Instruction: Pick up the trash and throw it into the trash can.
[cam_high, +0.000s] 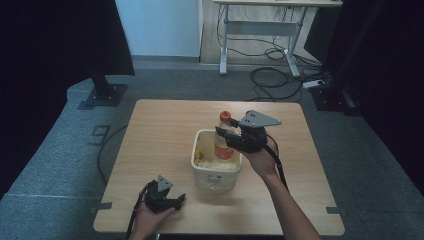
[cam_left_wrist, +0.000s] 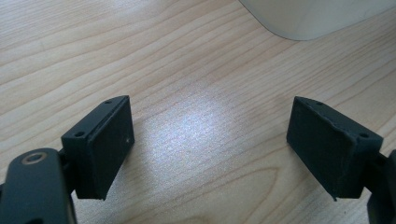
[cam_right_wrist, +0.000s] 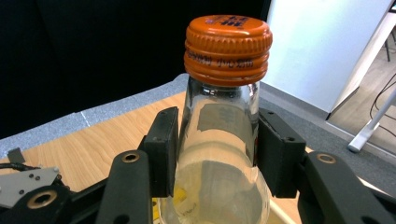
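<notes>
Bottle (cam_right_wrist: 219, 154) (clear glass, orange cap (cam_right_wrist: 228, 44)) upright, clamped at the shoulder by the right hand-held gripper (cam_high: 234, 136), lower part inside the tub (cam_high: 215, 172). Tub near the middle of the table (cam_high: 160, 135), toward the near edge. Left hand-held gripper (cam_left_wrist: 210, 144) by the near left corner, jaws wide, holding nothing, just above bare wood.

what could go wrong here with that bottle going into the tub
1. The right gripper clamps smooth, tapering glass on the orange-capped bottle, so it might slip in the grip.
2. In the high view the bottle stands in the white tub, which nothing braces; the left gripper rests open, apart from it, so a knock against the rim could shift or tip the tub.
</notes>
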